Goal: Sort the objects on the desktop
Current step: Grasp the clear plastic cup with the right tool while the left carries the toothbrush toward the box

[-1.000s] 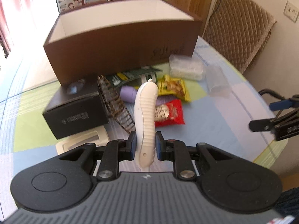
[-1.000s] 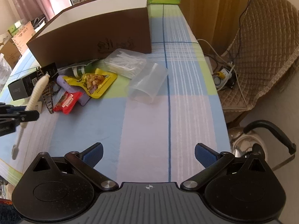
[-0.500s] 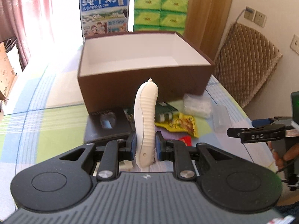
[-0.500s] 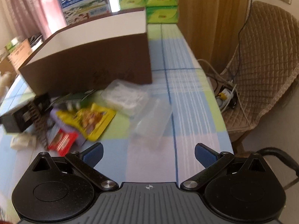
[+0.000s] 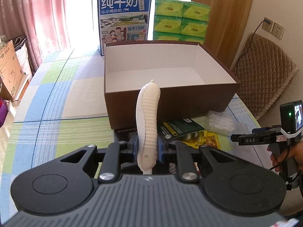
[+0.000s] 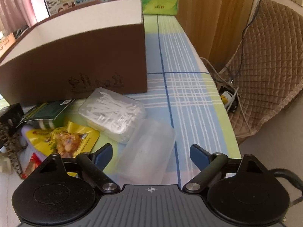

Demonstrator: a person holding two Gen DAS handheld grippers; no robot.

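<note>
My left gripper (image 5: 146,147) is shut on a white ribbed handle (image 5: 148,111) that stands upright, in front of the open brown box (image 5: 189,102) with its bare white inside. My right gripper (image 6: 151,149) is open, its fingers on either side of a clear plastic container (image 6: 145,162) and just above it. Beside that lie a clear case of white picks (image 6: 111,111), a yellow snack packet (image 6: 62,140), a dark green packet (image 6: 47,109), a red packet (image 6: 31,163) and a black box (image 6: 9,113). The left wrist view shows the right gripper (image 5: 246,140) at the far right, held by a hand (image 5: 295,153).
A blue milk carton box (image 5: 124,19) and stacked green tissue packs (image 5: 180,20) stand behind the brown box. A quilted chair (image 5: 265,71) sits off the table's right edge (image 6: 223,113), with cables on the floor. The checked tablecloth (image 5: 56,94) stretches to the left.
My left gripper has lifted the white handle up, so the box's inside now shows. My right gripper has moved forward and down over the clear container.
</note>
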